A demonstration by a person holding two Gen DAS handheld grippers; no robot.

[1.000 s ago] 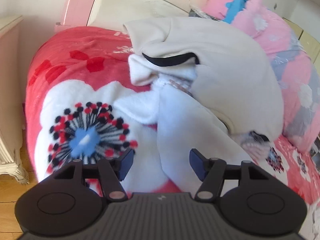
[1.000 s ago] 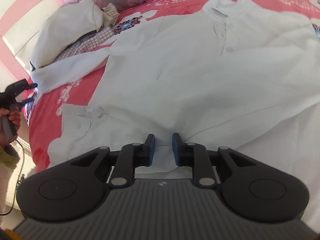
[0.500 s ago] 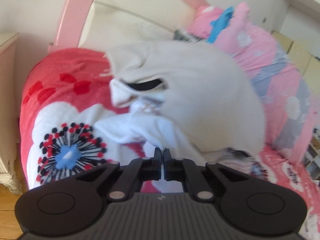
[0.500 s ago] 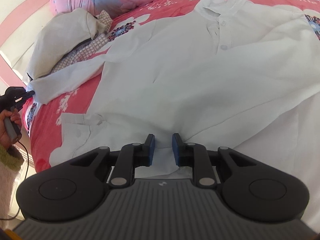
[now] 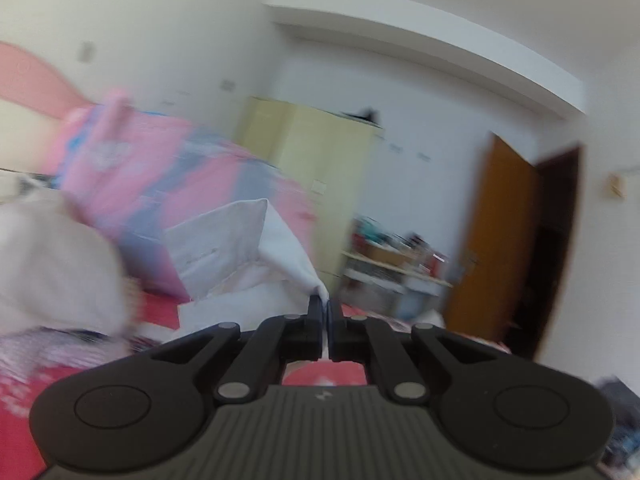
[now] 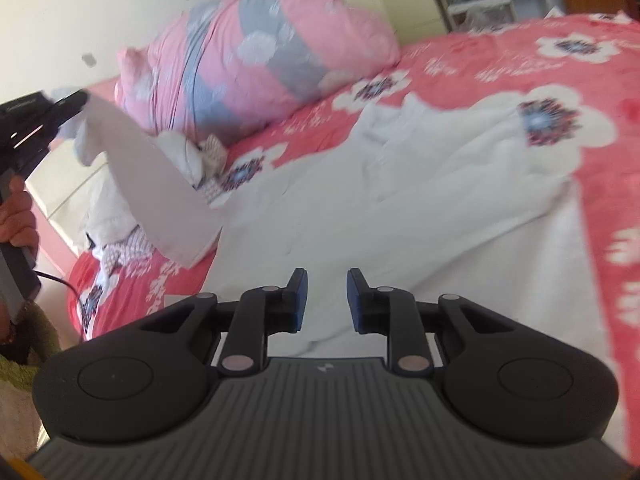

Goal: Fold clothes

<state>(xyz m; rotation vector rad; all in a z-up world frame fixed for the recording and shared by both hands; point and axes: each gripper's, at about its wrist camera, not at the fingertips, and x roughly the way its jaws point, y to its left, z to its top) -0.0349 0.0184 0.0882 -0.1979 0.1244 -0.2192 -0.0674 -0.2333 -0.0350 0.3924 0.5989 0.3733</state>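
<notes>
Soft white shirt (image 6: 400, 208), limp sleeve (image 6: 160, 184) lifted

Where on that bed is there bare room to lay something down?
The red blanket lies bare between the pink pillow and the white shirt, and along the right edge. It is crowded on the left, around the heap of clothes.

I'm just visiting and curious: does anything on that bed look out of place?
The white shirt lies rumpled, one sleeve lifted off the bed by the left hand-held gripper. A loose heap of clothes sits nearby.
</notes>
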